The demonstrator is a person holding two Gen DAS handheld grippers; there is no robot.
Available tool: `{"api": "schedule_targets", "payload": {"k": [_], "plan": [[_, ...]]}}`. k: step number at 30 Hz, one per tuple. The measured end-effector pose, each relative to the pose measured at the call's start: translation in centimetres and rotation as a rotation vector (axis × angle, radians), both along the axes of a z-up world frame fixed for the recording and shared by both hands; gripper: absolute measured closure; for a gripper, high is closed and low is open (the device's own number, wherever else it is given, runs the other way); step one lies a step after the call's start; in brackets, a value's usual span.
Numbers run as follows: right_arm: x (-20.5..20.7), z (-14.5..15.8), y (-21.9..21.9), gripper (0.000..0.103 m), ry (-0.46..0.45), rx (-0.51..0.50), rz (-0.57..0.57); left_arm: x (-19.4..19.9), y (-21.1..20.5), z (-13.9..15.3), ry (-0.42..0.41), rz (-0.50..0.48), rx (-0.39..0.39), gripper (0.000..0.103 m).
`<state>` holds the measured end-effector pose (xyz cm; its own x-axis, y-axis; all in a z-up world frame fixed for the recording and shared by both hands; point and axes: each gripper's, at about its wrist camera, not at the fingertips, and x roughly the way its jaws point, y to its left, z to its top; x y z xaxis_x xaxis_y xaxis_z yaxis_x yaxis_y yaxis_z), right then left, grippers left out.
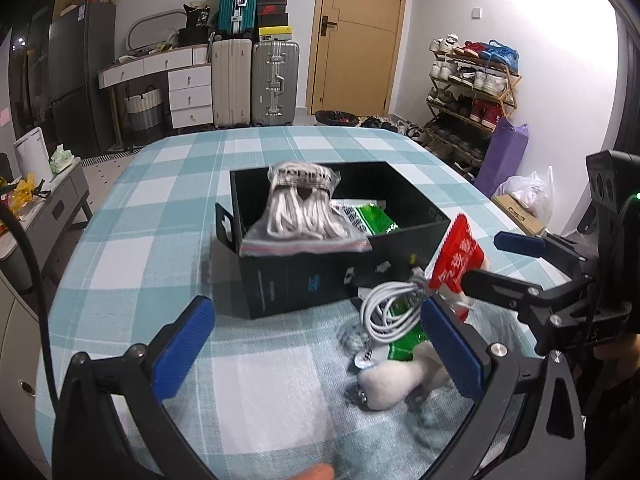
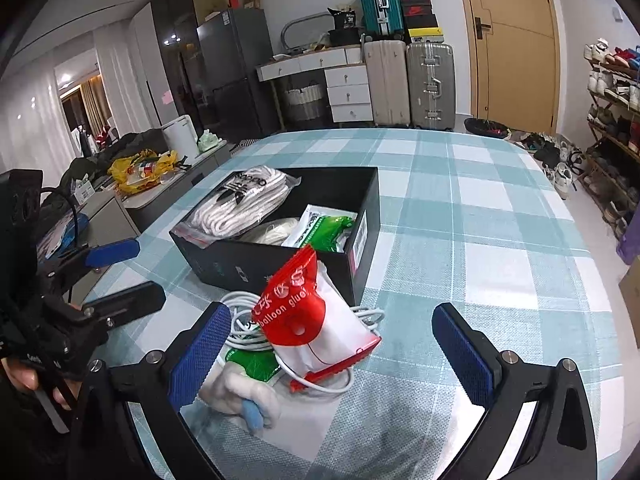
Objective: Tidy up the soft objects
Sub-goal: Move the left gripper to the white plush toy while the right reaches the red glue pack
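Both wrist views close above the table [image 1: 280, 360], facing the door, sharing the black box [image 2: 280, 264]

White walls, wooden door [image 1: 356, 36] w/ dark handle at 12 o'clock. Suitcases [image 1: 256, 80] stacked just left of it, approx 11 o'clock, shoeboxes [image 1: 273, 8] on top. White desk w/ drawers [image 1: 188, 92] beside them, laundry basket [image 1: 145, 114] under it. Dark fridge [image 2: 236, 68] at 10 o'clock. Shoe rack [image 1: 472, 92] at 2 o'clock, purple bag [image 1: 502, 156] leaning near it. Curtains [image 2: 36, 120] far left, lit room beyond.
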<state>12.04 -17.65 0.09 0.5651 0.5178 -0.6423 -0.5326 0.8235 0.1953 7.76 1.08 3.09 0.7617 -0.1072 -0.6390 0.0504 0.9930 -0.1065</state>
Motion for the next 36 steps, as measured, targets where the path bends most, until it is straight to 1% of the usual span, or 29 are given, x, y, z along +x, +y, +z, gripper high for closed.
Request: {"api": "schedule_targets", "payload": {"k": [6,9,12,16,18,22,27,30,32,36], "plan": [[0.3,-0.6,-0.1,0.001,0.016,0.022,-0.009,0.0,-0.5,-1.2,0.032,-0.020,0.003,0.000],[0.5,-0.7,-0.1,0.001,0.017,0.031,-0.004,0.0,-0.5,-1.5,0.034,-0.017,0.005,0.000],[0.4,-0.8,0.1,0.001,0.018,0.029,0.011,0.2,-0.3,-2.0,0.042,-0.017,-0.011,0.000],[0.4,-1.1,0.4,0.003,0.019,0.031,0.017,0.3,-0.4,-2.4,0.047,-0.020,-0.003,0.000],[0.4,-1.3,0.6,0.006,0.020,0.020,0.022,0.3,-0.3,-2.4,0.049,-0.021,-0.002,0.000],[0.3,-1.5,1.0,0.015,0.019,0.010,0.032,0.4,-0.2,-2.3,0.046,-0.017,-0.002,0.000],[0.3,-1.5,1.2,0.020,0.016,0.003,0.041,0.6,-0.2,-2.3,0.049,-0.020,0.001,0.000],[0.2,-1.5,1.3,0.020,0.013,0.002,0.044,0.6,-0.3,-2.4,0.051,-0.025,0.006,0.000],[0.2,-1.5,1.3,0.026,0.011,0.000,0.047,0.5,-0.2,-2.4,0.053,-0.027,0.007,0.000],[0.0,-1.5,1.6,0.033,0.001,-0.010,0.058,0.4,-0.3,-2.3,0.052,-0.031,0.005,0.000]]}}
